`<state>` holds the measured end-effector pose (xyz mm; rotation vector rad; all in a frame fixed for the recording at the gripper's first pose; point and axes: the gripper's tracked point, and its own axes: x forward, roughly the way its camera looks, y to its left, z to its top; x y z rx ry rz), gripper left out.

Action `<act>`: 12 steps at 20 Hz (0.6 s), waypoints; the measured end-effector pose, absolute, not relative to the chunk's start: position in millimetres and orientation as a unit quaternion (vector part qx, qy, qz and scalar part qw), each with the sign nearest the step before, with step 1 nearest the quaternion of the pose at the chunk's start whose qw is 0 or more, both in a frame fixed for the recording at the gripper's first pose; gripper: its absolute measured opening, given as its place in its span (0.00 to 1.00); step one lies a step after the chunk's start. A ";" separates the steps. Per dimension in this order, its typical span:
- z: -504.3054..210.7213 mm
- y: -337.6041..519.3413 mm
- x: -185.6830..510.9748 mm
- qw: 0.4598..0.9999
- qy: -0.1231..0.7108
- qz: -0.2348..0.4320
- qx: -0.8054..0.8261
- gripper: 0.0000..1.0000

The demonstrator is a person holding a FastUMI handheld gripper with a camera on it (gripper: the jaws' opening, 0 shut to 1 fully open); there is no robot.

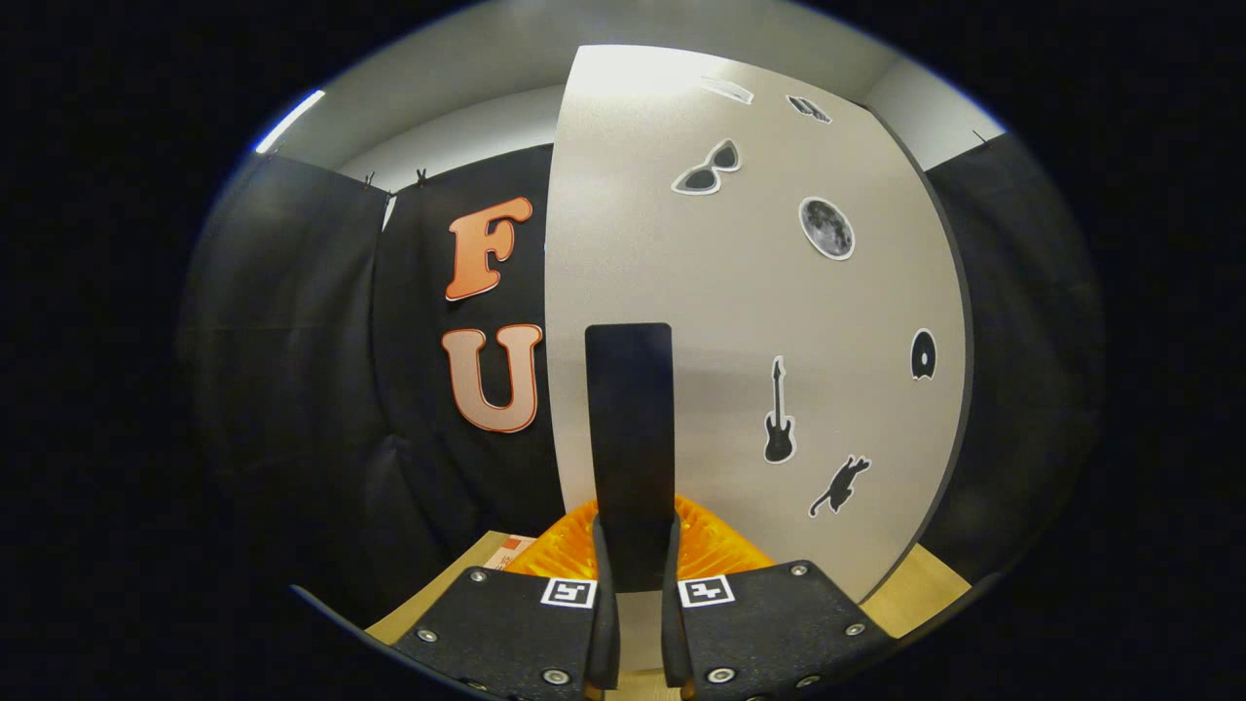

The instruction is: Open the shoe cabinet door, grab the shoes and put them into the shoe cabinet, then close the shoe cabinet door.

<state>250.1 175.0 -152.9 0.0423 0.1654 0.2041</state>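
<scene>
The gripper point(633, 545) points level and forward, its two fingers point(602, 604) rising side by side and nearly parallel. The jaws stand drawn in close, with a narrow gap left between them (that gap is taken up by a dark upright handle point(630, 438), and both fingers press against its sides near its lower end). Each finger's mounting block carries a small square marker point(568, 592) on its top face, and several round screw heads show along the blocks' edges.
</scene>
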 end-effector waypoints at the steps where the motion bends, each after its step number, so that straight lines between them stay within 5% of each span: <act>1: -151.0 171.0 244.8 0.991 0.083 0.106 0.018 0.17; 12: -144.6 127.9 189.4 0.986 0.080 0.147 0.024 0.16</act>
